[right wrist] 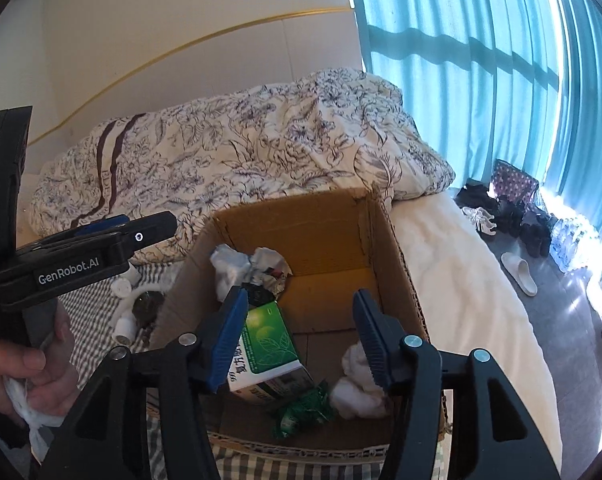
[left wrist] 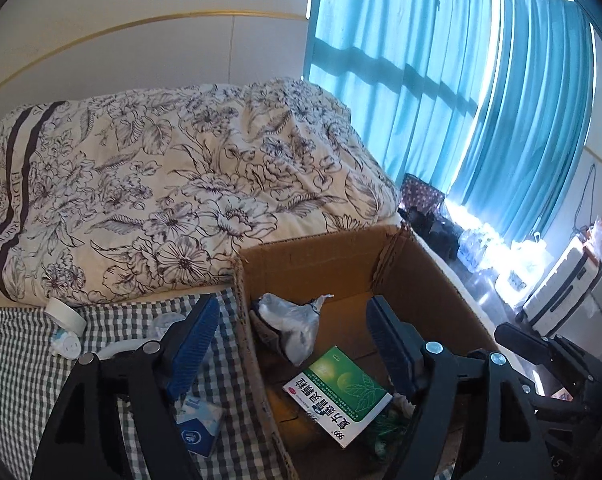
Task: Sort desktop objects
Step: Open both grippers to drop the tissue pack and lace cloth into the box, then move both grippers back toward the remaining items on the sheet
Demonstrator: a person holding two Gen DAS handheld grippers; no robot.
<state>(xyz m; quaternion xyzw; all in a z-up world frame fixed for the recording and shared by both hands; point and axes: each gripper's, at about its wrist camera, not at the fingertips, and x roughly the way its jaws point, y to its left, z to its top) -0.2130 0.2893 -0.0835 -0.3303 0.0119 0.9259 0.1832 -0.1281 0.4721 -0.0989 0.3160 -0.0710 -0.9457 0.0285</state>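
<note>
An open cardboard box (left wrist: 321, 252) stands on the bed. It holds a green medicine carton (left wrist: 337, 394), a crumpled plastic bag (left wrist: 297, 326), white tissue wads (right wrist: 357, 388) and a green wrapper (right wrist: 305, 408). My left gripper (left wrist: 291, 340) is open and empty, straddling the box's left wall. My right gripper (right wrist: 301, 340) is open and empty above the box (right wrist: 297, 220), with the carton (right wrist: 267, 344) beside its left finger. Left of the box, a tape roll (left wrist: 67, 316), a white plug (left wrist: 65, 346) and a blue tissue pack (left wrist: 199, 426) lie on checked cloth (left wrist: 17, 360).
A floral quilt (left wrist: 173, 184) is heaped behind the box. Blue curtains (left wrist: 421, 80) hang at the right, with shoes and a slipper (right wrist: 521, 272) on the floor below. A hand (right wrist: 25, 368) holds the left gripper (right wrist: 133, 232) and a white tissue. Small white bottles (right wrist: 125, 328) lie by the box.
</note>
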